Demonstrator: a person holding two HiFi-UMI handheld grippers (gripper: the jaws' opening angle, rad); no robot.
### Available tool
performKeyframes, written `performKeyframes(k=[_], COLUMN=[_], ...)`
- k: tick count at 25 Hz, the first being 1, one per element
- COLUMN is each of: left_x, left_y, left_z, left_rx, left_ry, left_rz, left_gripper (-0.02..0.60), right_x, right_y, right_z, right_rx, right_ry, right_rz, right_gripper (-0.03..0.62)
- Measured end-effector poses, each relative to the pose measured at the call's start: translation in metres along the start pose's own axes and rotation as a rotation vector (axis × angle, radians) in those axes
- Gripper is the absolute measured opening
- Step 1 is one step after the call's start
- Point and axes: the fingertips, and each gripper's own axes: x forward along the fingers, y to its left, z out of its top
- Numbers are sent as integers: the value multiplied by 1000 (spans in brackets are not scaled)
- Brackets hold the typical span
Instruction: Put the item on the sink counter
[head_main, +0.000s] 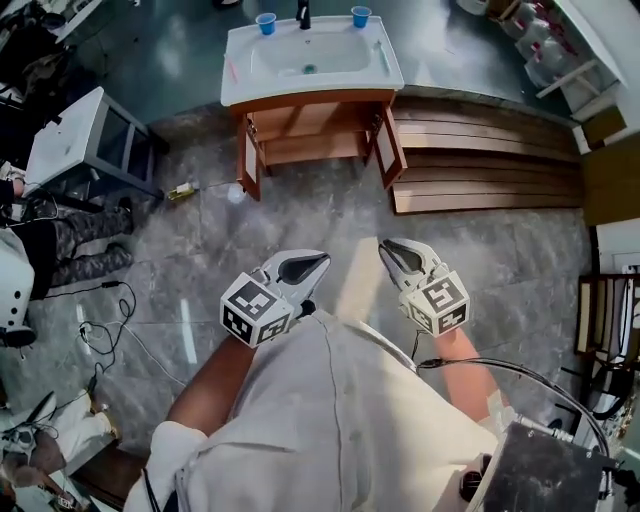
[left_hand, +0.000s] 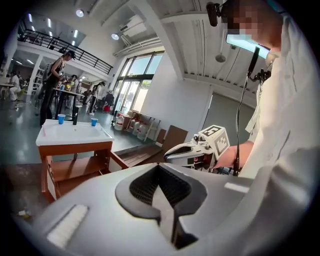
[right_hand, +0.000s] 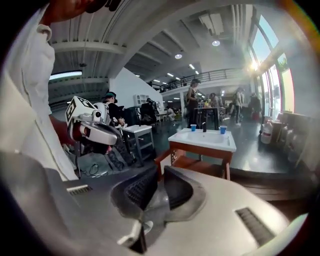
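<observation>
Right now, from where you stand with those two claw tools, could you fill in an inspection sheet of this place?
Surface: white sink counter on a wooden cabinet, doors open; grey stone-look floor.
Job's things: nothing held; which item is meant cannot be told.
Clutter: two blue plastic cups beside the black tap; small yellowish object and white round thing on the floor.
Grippers: left gripper shut, empty; right gripper shut, empty.
Cables: loose black cables on the floor, left.
Surroundings: stacked wooden planks; grey-and-white cabinet; people standing far off.
</observation>
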Motion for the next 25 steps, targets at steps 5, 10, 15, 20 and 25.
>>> performKeyframes(k=[5,10,15,20,25], left_x=[-10,-16,-10,-3,31], left_y=[68,120,157,214,260], left_z=[32,42,44,56,93], left_rx=[16,-16,-69,-90,-99], left_ry=[-1,-12,-20,-7,-5], left_rz=[-59,-26,5,92,158], left_gripper=[6,5,5,5,6], right_x=[63,108,144,187,227], right_y=[-32,-45,-89,-165,-276], right_z=[42,68,82,97,113], right_rx=[0,-2,-6,10,32], right_ry=[-2,34,49,38,34], right_rz=[-84,-73,-88,-135,-200], right_gripper=[24,54,54,54,54])
